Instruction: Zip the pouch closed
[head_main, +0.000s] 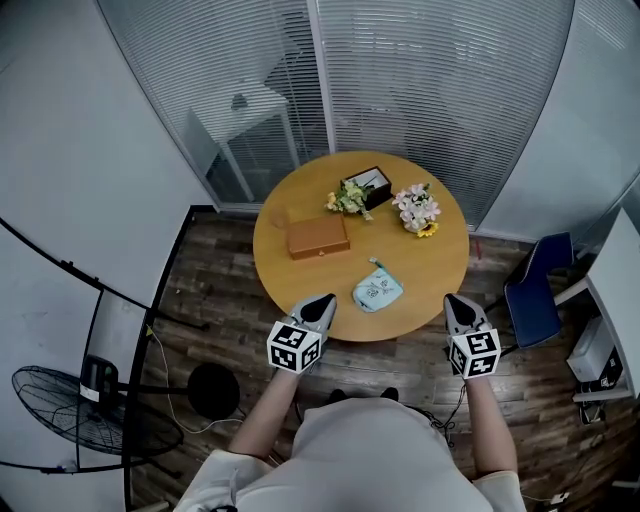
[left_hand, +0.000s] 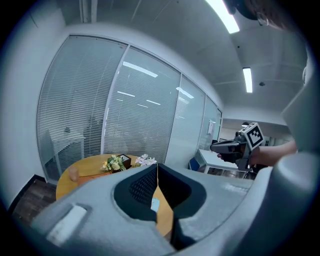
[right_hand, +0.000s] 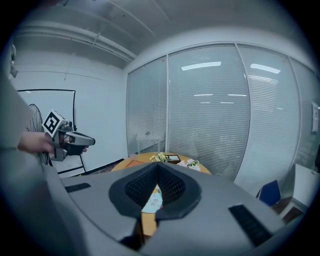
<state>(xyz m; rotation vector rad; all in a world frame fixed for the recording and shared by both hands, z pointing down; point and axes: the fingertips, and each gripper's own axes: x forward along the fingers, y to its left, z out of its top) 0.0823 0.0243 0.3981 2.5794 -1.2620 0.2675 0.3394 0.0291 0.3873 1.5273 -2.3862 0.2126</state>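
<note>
The light blue pouch (head_main: 377, 291) lies flat on the round wooden table (head_main: 420, 265), close to the near edge and roughly midway between the two grippers, touching neither. The left gripper (head_main: 326, 299) hovers over the table's near-left edge with its jaws pressed together at the tips and nothing between them. The right gripper (head_main: 452, 298) hangs at the near-right edge, likewise closed and empty. Through the slot under each pair of jaws a sliver of the pouch shows on the tabletop ahead, well apart from the tips. A small tab sticks out from the pouch's far corner and is probably the zip pull, but the pouch is too small in the head view to tell whether the zipper is run shut or lies open. With both grippers clear of the pouch and holding nothing, no zipping is under way. Either the work has yet to begin, leaving one gripper to pin the fabric and the other to draw the pull along, or it is finished. Farther back stand a brown box (head_main: 318, 238), a dark box (head_main: 372, 184) and two small flower bunches (head_main: 416, 208), none involved.
</note>
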